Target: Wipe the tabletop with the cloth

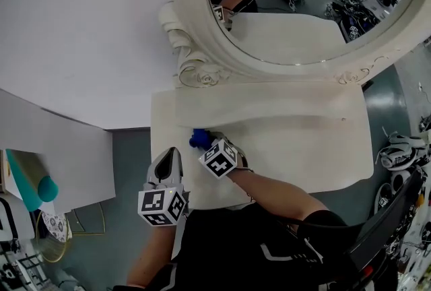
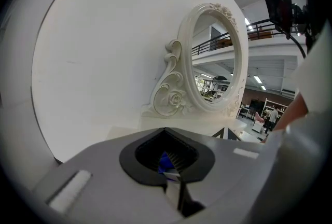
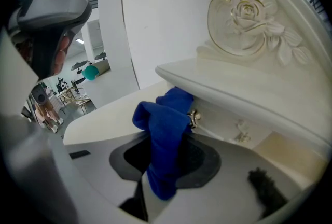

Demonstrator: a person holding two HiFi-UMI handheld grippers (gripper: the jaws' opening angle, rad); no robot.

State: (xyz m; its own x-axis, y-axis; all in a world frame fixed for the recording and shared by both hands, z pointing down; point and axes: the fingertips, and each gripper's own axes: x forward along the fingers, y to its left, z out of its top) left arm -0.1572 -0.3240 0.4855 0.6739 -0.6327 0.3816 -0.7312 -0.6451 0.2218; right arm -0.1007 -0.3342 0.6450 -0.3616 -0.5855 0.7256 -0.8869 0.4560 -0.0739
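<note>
Between the right tongs (image 3: pixel 165 168), a crumpled, deep-blue cloth (image 3: pixel 165 129)

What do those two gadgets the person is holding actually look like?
Each one, the left gripper and the right gripper, is a smooth light-grey shell with black ribbed pads and a white cube printed with black square markers. No cables show. The person wears a black short-sleeved top.

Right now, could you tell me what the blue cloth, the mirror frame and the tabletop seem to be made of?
Blue cloth: soft fabric, perhaps microfibre; it folds and droops, matte.
Mirror frame: cream-painted wood or moulded resin, unclear which; crisp rose relief, slight sheen.
Tabletop: cream-painted board, likely wood; smooth, matte, no grain visible.
</note>
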